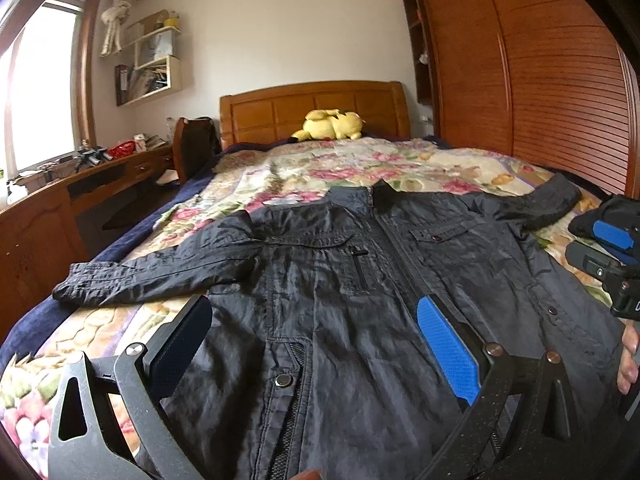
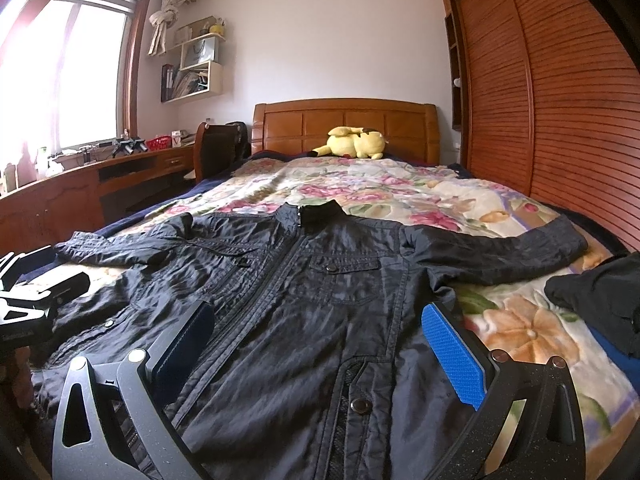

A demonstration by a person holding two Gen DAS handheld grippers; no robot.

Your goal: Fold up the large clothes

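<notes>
A large dark jacket (image 1: 340, 280) lies flat, front up and zipped, on the flowered bedspread (image 1: 320, 164), both sleeves spread out to the sides. It also shows in the right wrist view (image 2: 320, 300). My left gripper (image 1: 314, 312) is open and empty above the jacket's lower left half. My right gripper (image 2: 320, 320) is open and empty above the jacket's lower right half; it also shows at the right edge of the left wrist view (image 1: 608, 248). The left gripper appears at the left edge of the right wrist view (image 2: 36, 292).
A yellow plush toy (image 2: 354, 143) lies by the wooden headboard (image 2: 344, 120). A wooden wardrobe (image 2: 560, 100) runs along the right side. A desk (image 2: 80, 184) and chair (image 2: 216, 148) stand left of the bed. Another dark garment (image 2: 596, 292) lies at the right.
</notes>
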